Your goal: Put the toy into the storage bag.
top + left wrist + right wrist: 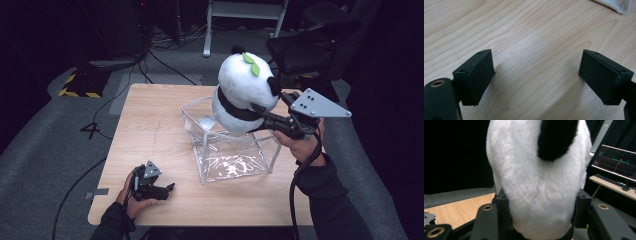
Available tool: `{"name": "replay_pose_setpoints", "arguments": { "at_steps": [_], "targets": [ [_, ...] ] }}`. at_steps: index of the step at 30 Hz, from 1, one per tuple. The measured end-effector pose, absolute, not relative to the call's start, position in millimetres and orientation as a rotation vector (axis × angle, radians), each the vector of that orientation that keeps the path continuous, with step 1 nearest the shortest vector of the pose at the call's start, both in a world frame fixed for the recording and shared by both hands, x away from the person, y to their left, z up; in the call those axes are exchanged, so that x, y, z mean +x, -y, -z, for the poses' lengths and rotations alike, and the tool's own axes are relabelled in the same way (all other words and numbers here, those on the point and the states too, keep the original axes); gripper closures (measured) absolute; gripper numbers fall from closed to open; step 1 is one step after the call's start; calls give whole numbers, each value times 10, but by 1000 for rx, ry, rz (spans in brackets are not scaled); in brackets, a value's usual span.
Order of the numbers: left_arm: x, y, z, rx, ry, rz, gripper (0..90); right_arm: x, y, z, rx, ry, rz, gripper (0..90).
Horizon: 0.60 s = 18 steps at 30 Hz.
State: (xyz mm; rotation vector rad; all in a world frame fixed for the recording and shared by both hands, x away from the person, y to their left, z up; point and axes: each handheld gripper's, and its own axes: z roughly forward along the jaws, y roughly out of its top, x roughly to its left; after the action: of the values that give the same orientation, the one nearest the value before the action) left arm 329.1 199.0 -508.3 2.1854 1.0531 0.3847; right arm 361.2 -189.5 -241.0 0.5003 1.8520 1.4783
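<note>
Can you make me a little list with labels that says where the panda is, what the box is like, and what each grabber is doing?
toy: plush panda, white and black, green leaves on its head
where the panda is: held above the clear box, partly over its open top
box: see-through, soft-sided, standing on the wooden table
right gripper: shut on the panda
left gripper: open, low over the table near the front edge, holding nothing
also in the box: something white, too unclear to name
</note>
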Motion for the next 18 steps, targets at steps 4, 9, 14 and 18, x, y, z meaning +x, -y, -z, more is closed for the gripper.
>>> {"name": "replay_pose_setpoints", "arguments": {
  "at_steps": [4,9,14,18],
  "targets": [
    [3292,-1992,5081,2189,-1049,-388,131,3622,1839,2440,494,-1868,-1480,481],
    [3291,-1991,5082,2187,-1051,-385,131,3651,1787,2484,494,-1885,-1473,480],
    [3289,-1989,5084,2184,-1055,-381,131,3672,1753,2524,500,-1898,-1473,479],
    [3291,-1990,5083,2185,-1052,-385,131,3701,1734,2558,513,-1902,-1484,478]
  ]
}}
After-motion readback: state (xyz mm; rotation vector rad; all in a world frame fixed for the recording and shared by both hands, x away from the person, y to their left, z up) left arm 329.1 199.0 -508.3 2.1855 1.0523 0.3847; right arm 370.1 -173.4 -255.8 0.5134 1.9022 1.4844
